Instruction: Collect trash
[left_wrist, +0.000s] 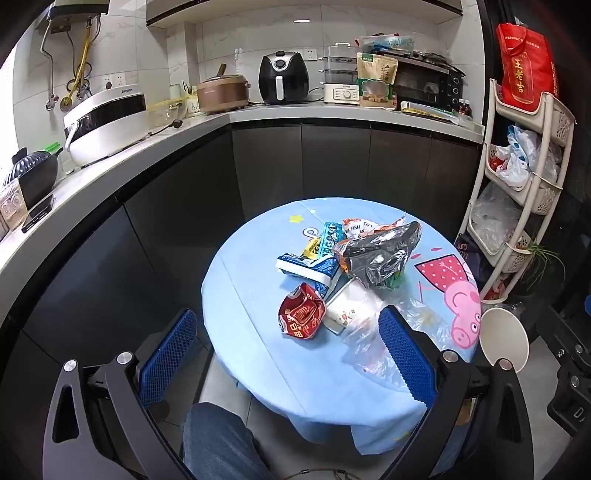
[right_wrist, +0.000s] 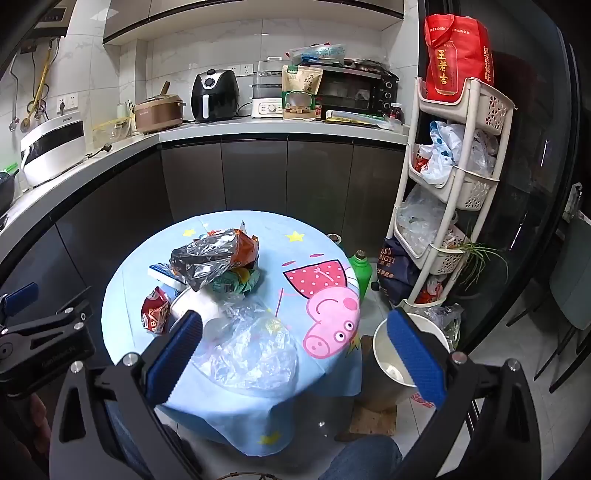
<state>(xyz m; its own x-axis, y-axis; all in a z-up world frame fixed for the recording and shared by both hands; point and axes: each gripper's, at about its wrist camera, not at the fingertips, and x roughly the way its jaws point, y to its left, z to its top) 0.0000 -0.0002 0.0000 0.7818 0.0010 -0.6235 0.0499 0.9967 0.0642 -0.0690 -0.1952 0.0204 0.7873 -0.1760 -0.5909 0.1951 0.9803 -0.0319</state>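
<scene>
A heap of trash lies on a small round table with a light blue cartoon cloth (left_wrist: 251, 295) (right_wrist: 317, 254). It holds a crumpled red wrapper (left_wrist: 301, 315) (right_wrist: 155, 310), a silvery foil bag (left_wrist: 380, 254) (right_wrist: 207, 258), a blue and white carton (left_wrist: 306, 267), a white paper cup (left_wrist: 349, 308) (right_wrist: 195, 301) and a clear plastic bag (left_wrist: 373, 343) (right_wrist: 251, 343). My left gripper (left_wrist: 288, 354) hangs open in front of the near table edge, nothing between its blue pads. My right gripper (right_wrist: 295, 354) is open too, above the clear bag. A white bin (left_wrist: 504, 339) (right_wrist: 391, 354) stands on the floor right of the table.
An L-shaped counter (left_wrist: 166, 144) with appliances runs behind and left of the table. A white basket rack (left_wrist: 524, 184) (right_wrist: 454, 192) full of bags stands at the right, with a green bottle (right_wrist: 360, 269) and a dark bag beside it. The person's denim-clad leg (left_wrist: 218, 443) is below the table edge.
</scene>
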